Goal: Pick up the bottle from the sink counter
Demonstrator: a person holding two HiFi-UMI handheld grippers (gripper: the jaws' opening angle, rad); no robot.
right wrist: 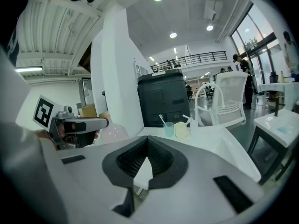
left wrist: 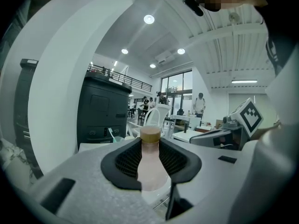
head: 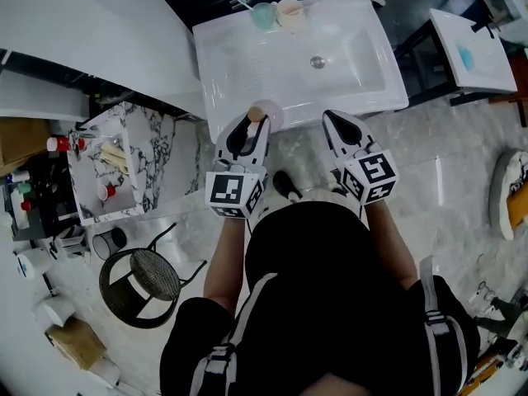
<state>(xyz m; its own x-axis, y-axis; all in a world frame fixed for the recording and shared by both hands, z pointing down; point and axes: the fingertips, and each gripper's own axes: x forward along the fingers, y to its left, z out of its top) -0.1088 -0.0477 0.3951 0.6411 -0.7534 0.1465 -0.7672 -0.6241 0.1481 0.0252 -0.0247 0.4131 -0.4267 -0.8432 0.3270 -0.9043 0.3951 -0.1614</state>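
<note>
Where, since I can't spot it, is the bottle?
The bottle is clamped in the left gripper, at the near edge of the sink in head view.

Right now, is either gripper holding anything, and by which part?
The left gripper is shut on the pink bottle, its pads clamping the neck and shoulder just below the tan cap. The right gripper is shut and empty.

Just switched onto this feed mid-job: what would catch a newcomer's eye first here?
First, the left gripper, shut on a pale pink bottle with a tan cap, at the near edge of the white sink. Beside it, the right gripper is shut and empty. A teal cup and a cream cup stand at the sink's far rim.
</note>
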